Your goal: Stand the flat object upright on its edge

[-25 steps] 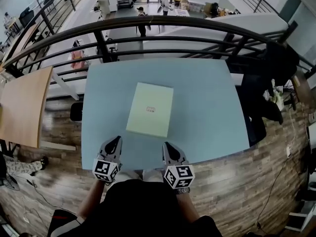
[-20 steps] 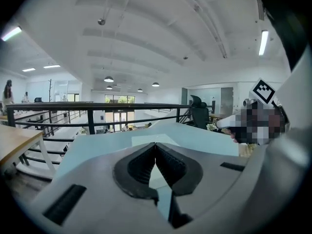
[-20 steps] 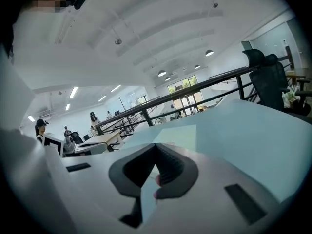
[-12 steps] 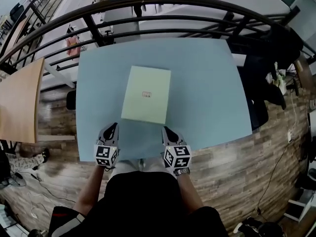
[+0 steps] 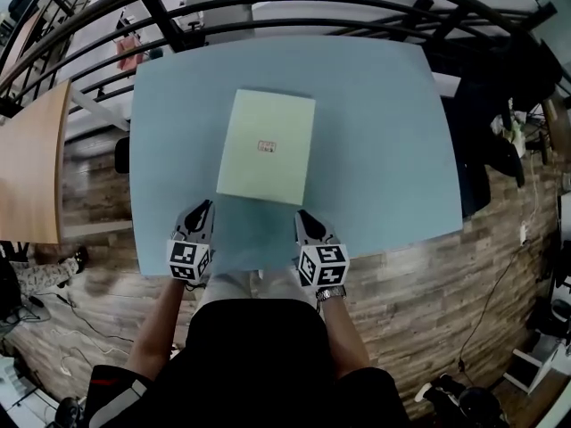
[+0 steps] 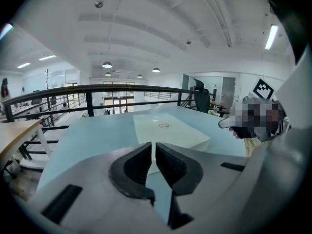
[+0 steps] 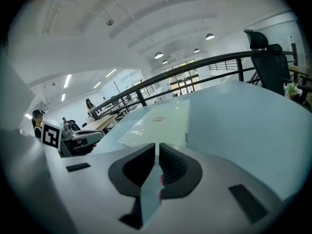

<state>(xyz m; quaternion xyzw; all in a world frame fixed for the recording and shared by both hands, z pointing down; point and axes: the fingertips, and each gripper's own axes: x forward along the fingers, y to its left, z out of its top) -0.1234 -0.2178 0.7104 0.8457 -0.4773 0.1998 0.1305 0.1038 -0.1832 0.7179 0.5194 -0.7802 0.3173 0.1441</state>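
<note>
Right gripper (image 5: pixel 301 215), closed, faces flat pale-green labelled box (image 5: pixel 266 147)

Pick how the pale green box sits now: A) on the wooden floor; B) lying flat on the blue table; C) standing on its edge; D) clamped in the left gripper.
B: the box lies flat on the table, its broad labelled face up.

We find no legible text, number or brand in any view. The flat box (image 5: pixel 259 172) on the surface (image 5: pixel 375 132) carries one small reddish label (image 5: pixel 267 146) at the centre of its top face; its print is too small to read. The left gripper (image 5: pixel 203 209) and right gripper (image 5: pixel 304 216) each bear black-and-white square markers (image 5: pixel 189 261), patterns without letters or digits.
</note>
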